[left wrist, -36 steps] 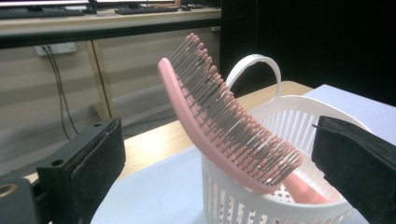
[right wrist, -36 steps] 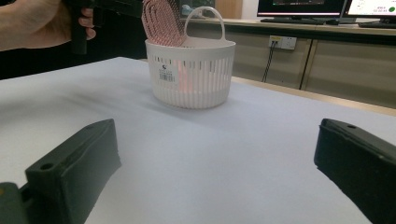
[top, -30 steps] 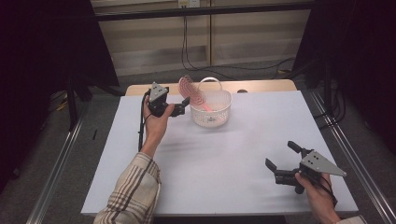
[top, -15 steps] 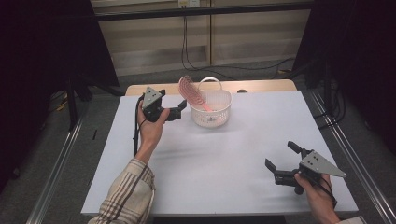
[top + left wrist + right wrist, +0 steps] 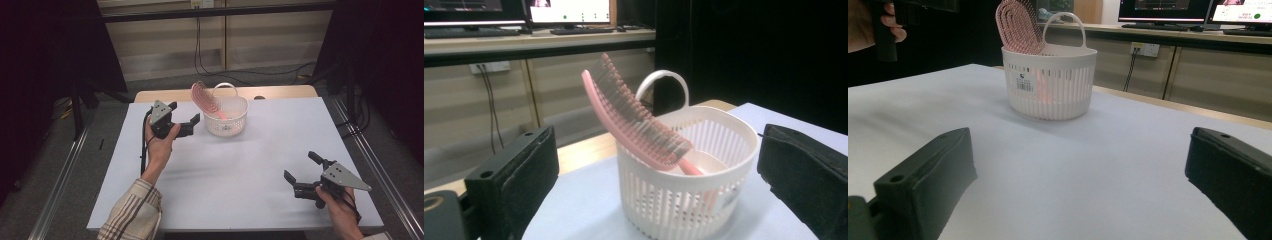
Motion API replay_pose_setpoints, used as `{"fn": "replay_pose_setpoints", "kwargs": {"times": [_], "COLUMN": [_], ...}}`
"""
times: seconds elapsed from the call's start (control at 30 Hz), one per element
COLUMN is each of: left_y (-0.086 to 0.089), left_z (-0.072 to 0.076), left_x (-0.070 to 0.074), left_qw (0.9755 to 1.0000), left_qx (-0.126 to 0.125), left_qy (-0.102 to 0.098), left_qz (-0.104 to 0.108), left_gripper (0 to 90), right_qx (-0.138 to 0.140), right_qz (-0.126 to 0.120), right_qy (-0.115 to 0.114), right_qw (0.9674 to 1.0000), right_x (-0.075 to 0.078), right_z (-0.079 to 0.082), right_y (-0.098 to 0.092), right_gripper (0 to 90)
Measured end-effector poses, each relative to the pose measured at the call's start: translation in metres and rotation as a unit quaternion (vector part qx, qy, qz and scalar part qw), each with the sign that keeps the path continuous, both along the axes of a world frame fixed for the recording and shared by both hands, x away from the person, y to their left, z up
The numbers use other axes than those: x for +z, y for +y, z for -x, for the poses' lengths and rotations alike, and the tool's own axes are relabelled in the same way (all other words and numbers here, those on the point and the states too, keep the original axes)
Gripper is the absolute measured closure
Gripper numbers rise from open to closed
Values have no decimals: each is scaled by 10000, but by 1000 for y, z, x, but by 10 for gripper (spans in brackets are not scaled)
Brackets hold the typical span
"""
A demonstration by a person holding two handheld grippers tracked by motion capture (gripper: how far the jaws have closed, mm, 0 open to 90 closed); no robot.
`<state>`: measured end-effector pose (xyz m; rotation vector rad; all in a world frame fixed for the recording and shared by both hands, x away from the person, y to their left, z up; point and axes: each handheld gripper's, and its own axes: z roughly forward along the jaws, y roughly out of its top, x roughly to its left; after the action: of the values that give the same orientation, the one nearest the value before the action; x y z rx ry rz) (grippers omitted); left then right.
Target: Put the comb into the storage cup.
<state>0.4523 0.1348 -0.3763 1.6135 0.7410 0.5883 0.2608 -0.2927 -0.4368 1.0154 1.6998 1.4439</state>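
A white slatted basket (image 5: 226, 118) is sitting on the pale tabletop (image 5: 240, 170) toward its far edge, and a pink hairbrush (image 5: 205, 99) is leaning inside it, handle down in the bowl and bristled head sticking up and out over the rim on the person's left side. In the left gripper view the hairbrush (image 5: 634, 120) is tilting from the basket (image 5: 689, 175) with its bristles facing up and to the right, and the basket's arched handle is rising behind it. The left gripper (image 5: 184, 120) is hovering just beside the basket on its left, held in the left hand (image 5: 160, 145) with a plaid sleeve (image 5: 132, 212) behind it; its jaws are standing wide apart with nothing between them. The right gripper (image 5: 303, 167) is waiting well apart from the basket, near the tabletop's near right corner, held in the right hand (image 5: 340, 207); its jaws are also spread wide and gripping nothing. In the right gripper view the basket (image 5: 1049, 82) is showing a barcode label on its wall, with bare tabletop lying between the jaws and the basket.
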Motion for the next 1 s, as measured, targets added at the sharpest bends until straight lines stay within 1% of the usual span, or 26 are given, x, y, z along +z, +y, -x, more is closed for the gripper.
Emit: {"fn": "replay_pose_setpoints", "kwargs": {"times": [0.03, 0.1, 0.13, 0.17, 0.2, 0.27, 0.37, 0.43, 0.47, 0.5, 0.53, 0.57, 0.6, 0.63, 0.67, 0.7, 0.73, 0.77, 0.8, 0.87, 0.93, 1.0], "left_y": [1, 3, 4, 5, 6, 8, 11, 13, 13, 14, 15, 16, 16, 17, 19, 19, 20, 21, 22, 24, 27, 29], "left_z": [2, 4, 5, 7, 8, 11, 15, 19, 22, 23, 25, 27, 29, 31, 32, 34, 36, 38, 39, 42, 46, 50], "left_x": [-1, -3, -4, -5, -5, -6, -7, -8, -8, -9, -10, -10, -11, -12, -13, -14, -15, -16, -17, -20, -21, -22], "left_qw": [10000, 10000, 10000, 10000, 9999, 10000, 9998, 9998, 9997, 9998, 9998, 9998, 9998, 9996, 9994, 9994, 9998, 9999, 9999, 9998, 10000, 9999], "left_qx": [-14, 4, 44, 38, 25, 81, 123, 178, 197, 162, 135, 132, 97, 26, 14, 75, 103, 82, 51, 43, 56, 87], "left_qy": [22, 11, 15, 64, 70, 13, -15, -52, -95, -88, -38, -39, -20, 116, 204, 185, 80, 31, 64, 118, 67, 38], "left_qz": [-27, -3, 16, 54, 95, 39, 149, -6, 71, 108, 125, 108, 165, 244, 288, 276, 166, 92, 79, 122, 47, 49], "left_gripper": [33, 33, 33, 33, 33, 36, 36, 35, 35, 35, 35, 35, 35, 36, 36, 38, 39, 39, 39, 39, 40, 43], "right_qx": [-1, -4, -9, -22, -32, -39, -40, -64, -85, -92, -93, -96, -101, -100, -100, -101, -101, -105, -102, -105, -98, -100], "right_qz": [3, 3, -5, -1, -5, -7, -3, 10, 11, 12, 14, 15, 11, 6, 6, 7, 4, 4, 8, 5, -2, -2], "right_qy": [-3, 7, 9, 12, 17, 13, -6, -24, -29, -33, -32, -29, -29, -32, -35, -37, -33, -33, -31, -26, -37, -35], "right_qw": [10000, 10000, 10000, 10000, 10000, 10000, 10000, 10000, 10000, 10000, 10000, 9999, 9999, 9999, 9999, 9999, 9999, 9999, 9999, 9999, 9999, 9999], "right_x": [0, 0, 0, 0, 0, 0, 0, 0, 0, 0, 0, 0, 0, 0, 0, 0, 0, 0, 0, 0, 0, 1], "right_z": [0, 0, 0, 0, 0, 0, 0, 0, 0, 0, 0, 0, 1, 1, 1, 1, 1, 1, 1, 1, 1, 1], "right_y": [0, 0, 0, 0, 0, 0, 0, -1, -1, -1, -1, -1, -1, -1, -1, -1, -1, -1, -1, -1, -1, -1], "right_gripper": [0, 0, 0, 0, 0, 0, 0, 3, 3, 3, 3, 3, 3, 2, 3, 3, 3, 3, 3, 2, 2, 1]}}
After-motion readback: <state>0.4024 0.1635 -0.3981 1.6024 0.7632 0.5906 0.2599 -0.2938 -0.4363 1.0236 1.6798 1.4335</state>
